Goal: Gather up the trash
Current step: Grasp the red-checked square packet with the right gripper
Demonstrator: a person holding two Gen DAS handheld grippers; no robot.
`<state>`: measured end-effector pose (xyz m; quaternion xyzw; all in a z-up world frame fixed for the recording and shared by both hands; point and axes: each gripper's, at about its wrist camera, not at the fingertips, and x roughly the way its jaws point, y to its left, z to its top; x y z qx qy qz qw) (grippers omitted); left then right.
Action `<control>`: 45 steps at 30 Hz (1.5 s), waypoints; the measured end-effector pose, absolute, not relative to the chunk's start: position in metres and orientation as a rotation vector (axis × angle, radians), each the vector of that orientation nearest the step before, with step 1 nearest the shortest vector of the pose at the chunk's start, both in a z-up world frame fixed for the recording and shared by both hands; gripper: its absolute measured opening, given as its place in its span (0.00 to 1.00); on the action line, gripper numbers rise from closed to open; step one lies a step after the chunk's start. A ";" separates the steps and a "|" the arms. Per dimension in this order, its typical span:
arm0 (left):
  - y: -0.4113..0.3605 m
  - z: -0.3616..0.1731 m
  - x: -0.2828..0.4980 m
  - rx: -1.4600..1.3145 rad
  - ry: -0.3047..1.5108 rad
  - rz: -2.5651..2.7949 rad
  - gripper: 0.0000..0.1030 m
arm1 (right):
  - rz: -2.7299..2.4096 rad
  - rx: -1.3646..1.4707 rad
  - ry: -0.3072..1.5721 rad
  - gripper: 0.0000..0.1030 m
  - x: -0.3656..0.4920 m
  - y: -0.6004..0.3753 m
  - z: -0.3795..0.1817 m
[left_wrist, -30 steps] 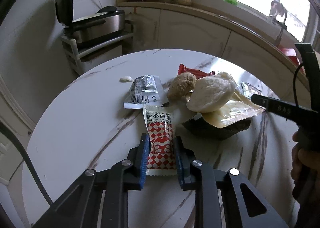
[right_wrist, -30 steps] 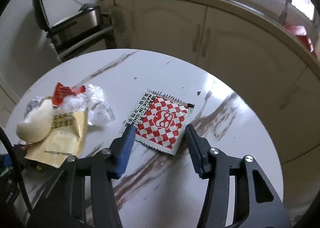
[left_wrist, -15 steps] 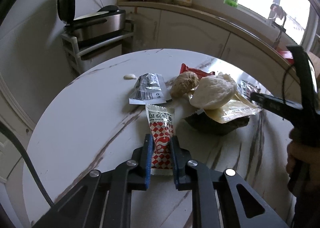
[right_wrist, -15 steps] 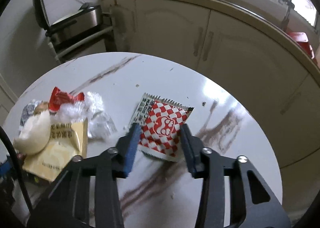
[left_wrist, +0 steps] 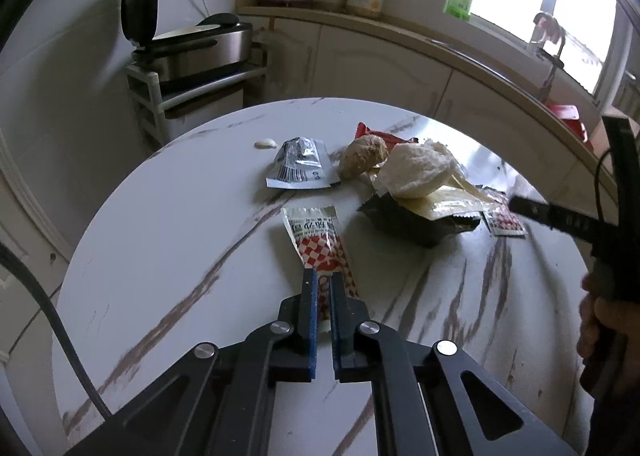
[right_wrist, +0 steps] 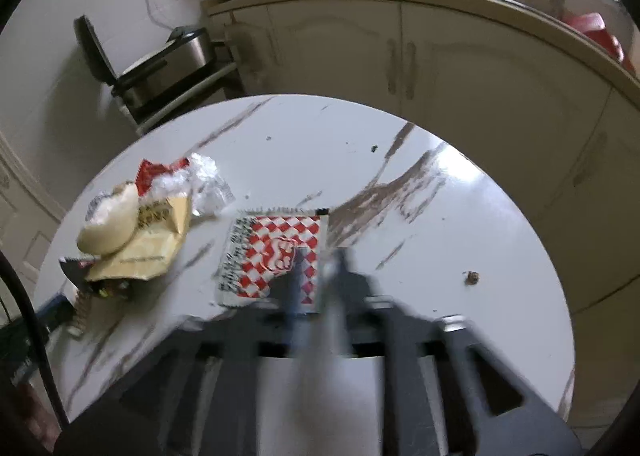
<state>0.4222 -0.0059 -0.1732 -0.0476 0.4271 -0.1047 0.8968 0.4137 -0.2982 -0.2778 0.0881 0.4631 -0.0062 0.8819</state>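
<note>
In the left wrist view my left gripper [left_wrist: 324,280] is shut on the near end of a red-and-white checked sachet [left_wrist: 318,238] lying on the round marble table [left_wrist: 168,248]. In the right wrist view my right gripper [right_wrist: 318,260], blurred, is shut on the edge of a larger red-and-white checked packet [right_wrist: 272,252]. A trash pile sits between them: a white bun [left_wrist: 420,169], a brown lump [left_wrist: 362,155], a yellow wrapper [left_wrist: 452,203], a black wrapper [left_wrist: 408,221], a silver packet [left_wrist: 300,165] and a red wrapper [left_wrist: 368,131].
A small white bit [left_wrist: 266,143] lies beyond the silver packet. A crumb [right_wrist: 472,276] lies at the right of the table. A rack with an open-lidded appliance [left_wrist: 188,43] and curved cabinets [left_wrist: 380,63] stand behind the table. The right gripper's body [left_wrist: 580,219] shows at the right edge.
Both grippers have closed from open: the left on the narrow sachet, the right on the larger checked packet. The right gripper is in motion and blurred.
</note>
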 end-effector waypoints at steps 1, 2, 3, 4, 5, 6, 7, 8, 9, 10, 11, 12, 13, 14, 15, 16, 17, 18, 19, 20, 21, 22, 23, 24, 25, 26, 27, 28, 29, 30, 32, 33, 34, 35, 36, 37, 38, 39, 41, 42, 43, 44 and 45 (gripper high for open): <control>-0.005 -0.173 0.420 -0.100 0.885 -0.216 0.02 | -0.012 0.186 0.953 0.65 0.415 -0.295 -0.276; -0.005 -0.172 0.419 -0.101 0.885 -0.216 0.02 | -0.014 0.181 0.947 0.67 0.417 -0.291 -0.275; -0.004 -0.171 0.417 -0.101 0.885 -0.215 0.02 | -0.013 0.168 0.948 0.67 0.420 -0.285 -0.274; -0.004 -0.171 0.416 -0.101 0.886 -0.214 0.02 | -0.010 0.162 0.953 0.66 0.422 -0.281 -0.275; -0.003 -0.169 0.416 -0.102 0.886 -0.212 0.02 | -0.013 0.142 0.970 0.66 0.428 -0.275 -0.278; -0.003 -0.168 0.416 -0.100 0.886 -0.213 0.02 | -0.025 0.113 0.997 0.66 0.433 -0.268 -0.284; -0.003 -0.167 0.415 -0.095 0.883 -0.217 0.02 | -0.050 0.052 0.991 0.62 0.435 -0.260 -0.287; -0.003 -0.166 0.415 -0.092 0.879 -0.215 0.02 | -0.065 0.005 0.987 0.60 0.435 -0.254 -0.288; -0.004 -0.165 0.415 -0.089 0.877 -0.211 0.02 | -0.057 -0.001 0.984 0.55 0.434 -0.251 -0.286; -0.004 -0.164 0.415 -0.091 0.879 -0.211 0.03 | -0.053 -0.001 0.987 0.48 0.433 -0.249 -0.285; -0.004 -0.164 0.417 -0.095 0.882 -0.211 0.04 | -0.050 -0.013 0.987 0.43 0.431 -0.247 -0.283; -0.005 -0.165 0.418 -0.098 0.884 -0.211 0.06 | -0.055 -0.025 0.983 0.37 0.430 -0.247 -0.282; -0.006 -0.165 0.420 -0.097 0.888 -0.213 0.08 | -0.053 -0.026 0.980 0.34 0.428 -0.247 -0.283; -0.008 -0.166 0.421 -0.095 0.893 -0.217 0.09 | -0.046 -0.020 0.973 0.33 0.426 -0.247 -0.282; -0.010 -0.166 0.423 -0.090 0.896 -0.217 0.10 | -0.040 -0.012 0.968 0.29 0.424 -0.249 -0.282; -0.013 -0.165 0.424 -0.084 0.892 -0.215 0.16 | -0.035 -0.005 0.965 0.24 0.422 -0.250 -0.281; -0.015 -0.165 0.426 -0.081 0.891 -0.216 0.26 | -0.031 0.013 0.963 0.20 0.419 -0.253 -0.281; -0.017 -0.165 0.429 -0.077 0.893 -0.214 0.32 | -0.026 0.033 0.962 0.18 0.416 -0.257 -0.281; -0.020 -0.167 0.433 -0.071 0.901 -0.208 0.42 | -0.018 0.053 0.960 0.17 0.415 -0.261 -0.281; -0.022 -0.171 0.438 -0.061 0.910 -0.201 0.44 | -0.009 0.070 0.958 0.17 0.412 -0.265 -0.282; -0.024 -0.175 0.442 -0.049 0.915 -0.192 0.43 | -0.006 0.076 0.957 0.17 0.411 -0.265 -0.282; -0.027 -0.175 0.444 -0.030 0.898 -0.183 0.42 | 0.000 0.084 0.956 0.16 0.408 -0.267 -0.282; -0.029 -0.176 0.446 -0.013 0.902 -0.178 0.39 | 0.010 0.096 0.955 0.16 0.404 -0.269 -0.282; -0.031 -0.176 0.448 -0.003 0.901 -0.182 0.35 | 0.021 0.111 0.954 0.15 0.401 -0.271 -0.281; -0.033 -0.176 0.449 -0.006 0.899 -0.191 0.25 | 0.029 0.130 0.952 0.15 0.398 -0.274 -0.282; -0.033 -0.176 0.449 -0.010 0.899 -0.199 0.22 | 0.038 0.153 0.949 0.15 0.395 -0.278 -0.282; -0.032 -0.177 0.449 -0.015 0.897 -0.208 0.19 | 0.046 0.170 0.947 0.14 0.391 -0.282 -0.282; -0.032 -0.177 0.449 -0.023 0.898 -0.218 0.14 | 0.050 0.177 0.945 0.14 0.389 -0.284 -0.282; -0.030 -0.178 0.448 -0.036 0.900 -0.230 0.10 | 0.057 0.186 0.943 0.14 0.386 -0.285 -0.282; -0.028 -0.178 0.447 -0.047 0.900 -0.238 0.10 | 0.069 0.198 0.941 0.13 0.382 -0.288 -0.282; -0.022 -0.178 0.444 -0.075 0.901 -0.256 0.09 | 0.081 0.216 0.939 0.13 0.376 -0.288 -0.282; -0.019 -0.177 0.440 -0.089 0.901 -0.260 0.08 | 0.087 0.223 0.938 0.12 0.373 -0.289 -0.282; -0.016 -0.177 0.436 -0.103 0.901 -0.264 0.08 | 0.094 0.230 0.937 0.06 0.369 -0.291 -0.282; -0.012 -0.177 0.432 -0.113 0.900 -0.269 0.08 | 0.094 0.231 0.937 0.00 0.365 -0.291 -0.281; -0.010 -0.174 0.427 -0.120 0.899 -0.269 0.08 | 0.098 0.235 0.939 0.00 0.361 -0.292 -0.281; -0.007 -0.173 0.423 -0.125 0.899 -0.273 0.08 | 0.106 0.244 0.937 0.00 0.356 -0.293 -0.280; -0.004 -0.172 0.419 -0.129 0.897 -0.277 0.08 | 0.107 0.243 0.942 0.01 0.352 -0.293 -0.280; -0.003 -0.171 0.415 -0.133 0.898 -0.278 0.08 | 0.105 0.234 0.950 0.01 0.350 -0.292 -0.282; 0.001 -0.169 0.408 -0.144 0.897 -0.279 0.07 | 0.103 0.242 0.963 0.01 0.346 -0.292 -0.283; 0.000 -0.167 0.403 -0.146 0.895 -0.277 0.07 | 0.100 0.255 0.968 0.05 0.345 -0.292 -0.282; 0.001 -0.167 0.400 -0.145 0.895 -0.278 0.07 | 0.095 0.259 0.954 0.15 0.343 -0.288 -0.279; 0.002 -0.166 0.397 -0.144 0.894 -0.278 0.06 | 0.098 0.258 0.943 0.29 0.344 -0.285 -0.276; 0.003 -0.165 0.393 -0.145 0.893 -0.277 0.06 | 0.094 0.246 0.935 0.69 0.346 -0.278 -0.272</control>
